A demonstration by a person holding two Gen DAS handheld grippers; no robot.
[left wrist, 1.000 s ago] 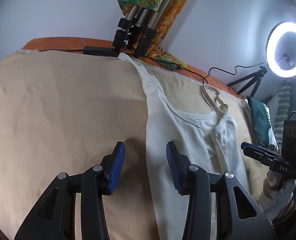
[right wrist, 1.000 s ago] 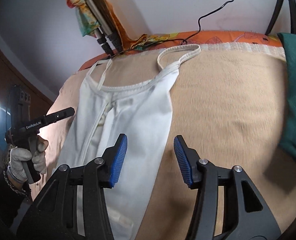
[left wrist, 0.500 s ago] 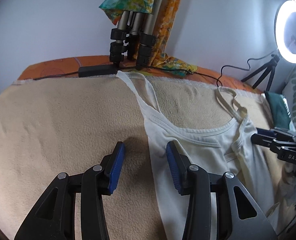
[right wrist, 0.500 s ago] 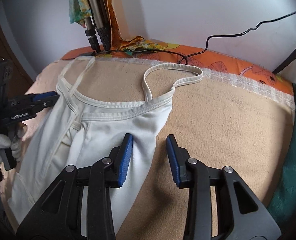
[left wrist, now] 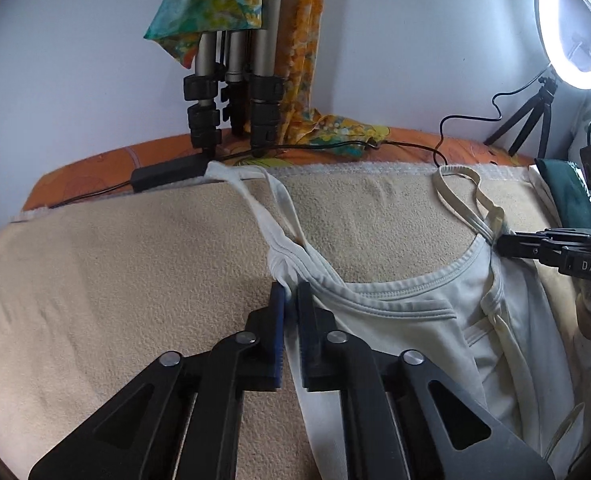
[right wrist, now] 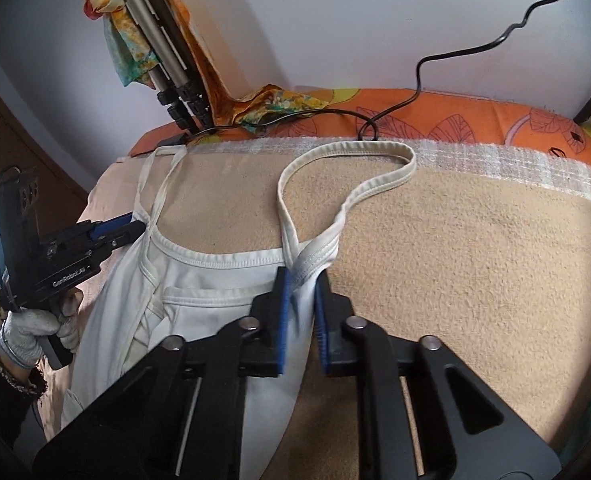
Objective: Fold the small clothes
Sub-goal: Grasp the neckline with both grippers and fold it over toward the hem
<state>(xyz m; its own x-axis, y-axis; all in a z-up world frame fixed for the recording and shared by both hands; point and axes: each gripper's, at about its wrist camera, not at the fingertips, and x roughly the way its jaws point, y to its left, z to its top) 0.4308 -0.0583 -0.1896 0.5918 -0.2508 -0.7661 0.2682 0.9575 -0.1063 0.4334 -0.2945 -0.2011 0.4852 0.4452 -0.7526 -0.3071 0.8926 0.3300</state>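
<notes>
A white strappy top (left wrist: 407, 332) lies on a beige blanket (left wrist: 115, 280); it also shows in the right wrist view (right wrist: 215, 280). My left gripper (left wrist: 289, 292) is shut on the top's left shoulder corner, where the strap (left wrist: 255, 196) meets the body. My right gripper (right wrist: 301, 280) is shut on the right shoulder corner, below the looped strap (right wrist: 347, 160). Each gripper appears in the other's view: the right one (left wrist: 503, 244) at the right edge, the left one (right wrist: 135, 230) at the left.
Tripod legs (left wrist: 231, 92) draped with patterned cloth stand at the back by the wall. A black adapter (left wrist: 167, 170) and cables lie on the orange sheet (right wrist: 455, 116). A ring light (left wrist: 575, 28) glows at the right. A green cushion (left wrist: 567, 196) lies beside it.
Both grippers moved forward to the top's shoulder corners and closed on the fabric. They were open half a second ago.
</notes>
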